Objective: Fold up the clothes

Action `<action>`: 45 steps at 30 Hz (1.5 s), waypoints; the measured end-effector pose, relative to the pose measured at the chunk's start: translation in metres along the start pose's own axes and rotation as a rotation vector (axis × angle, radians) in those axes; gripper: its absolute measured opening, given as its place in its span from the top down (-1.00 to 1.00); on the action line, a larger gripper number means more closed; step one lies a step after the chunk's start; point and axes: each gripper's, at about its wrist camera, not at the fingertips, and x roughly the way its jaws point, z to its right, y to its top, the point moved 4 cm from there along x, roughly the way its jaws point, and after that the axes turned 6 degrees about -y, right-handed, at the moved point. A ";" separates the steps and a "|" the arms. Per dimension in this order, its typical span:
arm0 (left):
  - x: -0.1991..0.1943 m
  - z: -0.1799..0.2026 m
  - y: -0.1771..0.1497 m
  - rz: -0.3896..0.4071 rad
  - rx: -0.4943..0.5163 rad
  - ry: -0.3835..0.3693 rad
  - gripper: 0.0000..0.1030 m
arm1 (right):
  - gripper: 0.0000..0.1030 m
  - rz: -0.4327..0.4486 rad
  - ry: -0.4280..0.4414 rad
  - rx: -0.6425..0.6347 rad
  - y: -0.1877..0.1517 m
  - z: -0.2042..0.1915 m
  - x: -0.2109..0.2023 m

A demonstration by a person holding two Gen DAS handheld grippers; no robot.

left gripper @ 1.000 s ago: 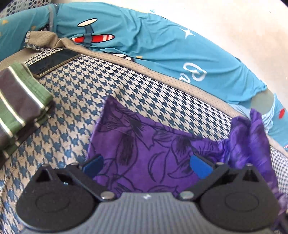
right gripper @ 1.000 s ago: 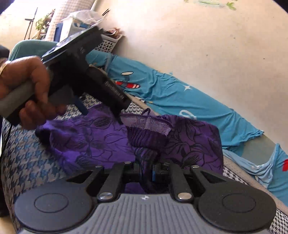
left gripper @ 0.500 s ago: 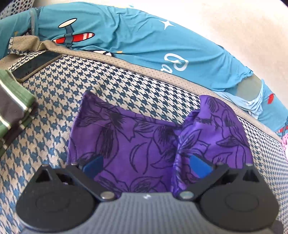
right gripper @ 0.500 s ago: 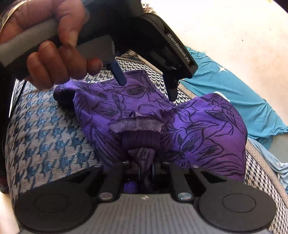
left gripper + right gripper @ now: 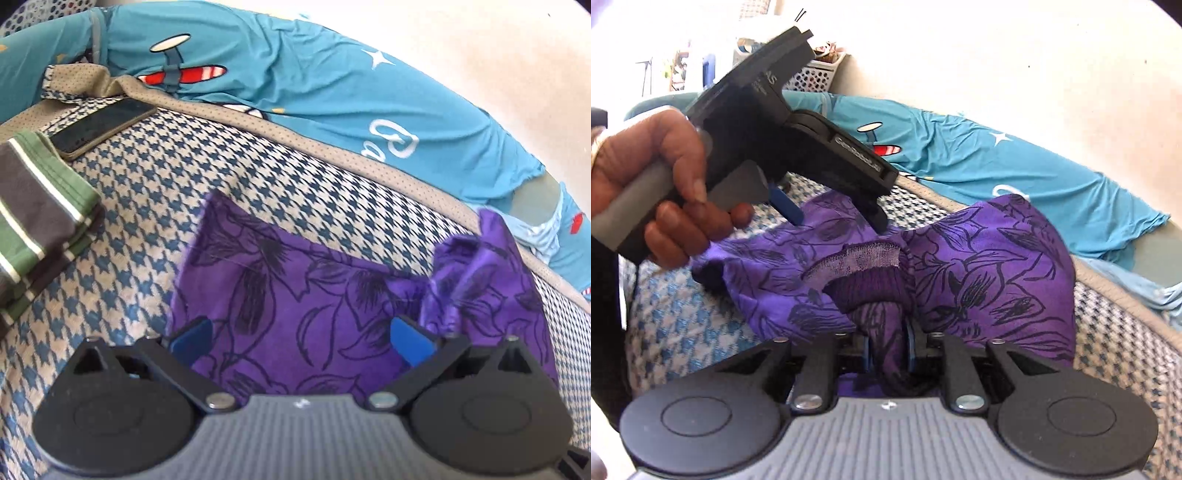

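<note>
A purple garment with black flower outlines point(image 5: 295, 295) lies on the houndstooth cushion point(image 5: 155, 206). Its right part is bunched and lifted point(image 5: 476, 266). My left gripper point(image 5: 299, 339) hovers open just above the flat left part, blue pads wide apart, nothing pinched. In the right wrist view my right gripper point(image 5: 888, 350) pinches a gathered fold of the purple garment point(image 5: 979, 266) between its pads, and its jaws are opening slightly. A hand point(image 5: 657, 177) holds the left gripper point(image 5: 838, 221) above the cloth's far side.
A folded green, grey and white striped garment point(image 5: 37, 221) sits at the left, with a dark phone point(image 5: 99, 127) behind it. A teal sheet with plane prints point(image 5: 332, 92) runs along the back by the wall. A white basket point(image 5: 816, 75) stands far back.
Half a second ago the garment's right part lay folded towards the middle; now it is drawn back right and lifted. The left gripper has drawn away from the right one. The right jaws have parted slightly.
</note>
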 end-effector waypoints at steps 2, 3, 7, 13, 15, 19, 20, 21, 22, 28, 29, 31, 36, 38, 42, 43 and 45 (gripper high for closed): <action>-0.005 -0.009 0.006 0.025 -0.040 0.009 -0.99 | 0.68 0.003 -0.005 -0.002 0.001 -0.001 0.003; -0.008 -0.013 0.009 0.039 -0.060 0.015 -0.99 | 0.69 0.004 -0.003 0.000 0.002 -0.002 0.004; -0.017 -0.028 0.017 0.081 -0.108 0.042 -0.99 | 0.71 0.011 -0.022 -0.001 0.002 0.000 0.002; -0.010 -0.026 0.014 0.046 -0.107 0.033 -0.99 | 0.71 0.023 -0.035 0.035 0.005 0.013 -0.006; -0.009 -0.022 0.012 0.048 -0.091 0.030 -0.99 | 0.71 0.020 -0.030 0.033 0.006 0.010 -0.005; -0.008 -0.015 0.010 0.047 -0.059 0.030 -0.99 | 0.71 0.023 -0.034 0.025 0.005 0.008 -0.004; -0.008 -0.015 0.009 0.045 -0.055 0.030 -0.99 | 0.71 0.026 -0.036 0.026 0.006 0.008 -0.005; -0.007 -0.014 0.009 0.041 -0.054 0.029 -0.99 | 0.71 0.028 -0.038 0.028 0.006 0.009 -0.005; -0.007 -0.014 0.008 0.038 -0.053 0.028 -0.99 | 0.71 0.030 -0.040 0.031 0.006 0.009 -0.005; -0.006 -0.011 0.008 0.038 -0.043 0.027 -0.99 | 0.71 0.034 -0.047 0.042 0.007 0.011 -0.006; -0.006 -0.011 0.008 0.037 -0.042 0.027 -0.99 | 0.71 0.034 -0.047 0.039 0.007 0.011 -0.006; -0.006 -0.011 0.008 0.034 -0.043 0.028 -0.99 | 0.71 0.034 -0.046 0.037 0.007 0.010 -0.006; -0.005 -0.012 0.007 0.031 -0.049 0.026 -0.99 | 0.71 0.032 -0.040 0.037 0.007 0.009 -0.006; -0.005 -0.011 0.006 0.028 -0.043 0.024 -0.99 | 0.71 0.034 -0.042 0.036 0.008 0.008 -0.006; -0.004 -0.011 0.006 0.021 -0.040 0.021 -0.99 | 0.75 0.042 -0.063 0.046 0.010 0.015 -0.008; -0.003 -0.011 0.005 0.019 -0.040 0.021 -0.99 | 0.75 0.044 -0.073 0.051 0.011 0.018 -0.009; -0.003 -0.011 0.005 0.017 -0.040 0.021 -0.99 | 0.75 0.049 -0.093 0.062 0.011 0.024 -0.012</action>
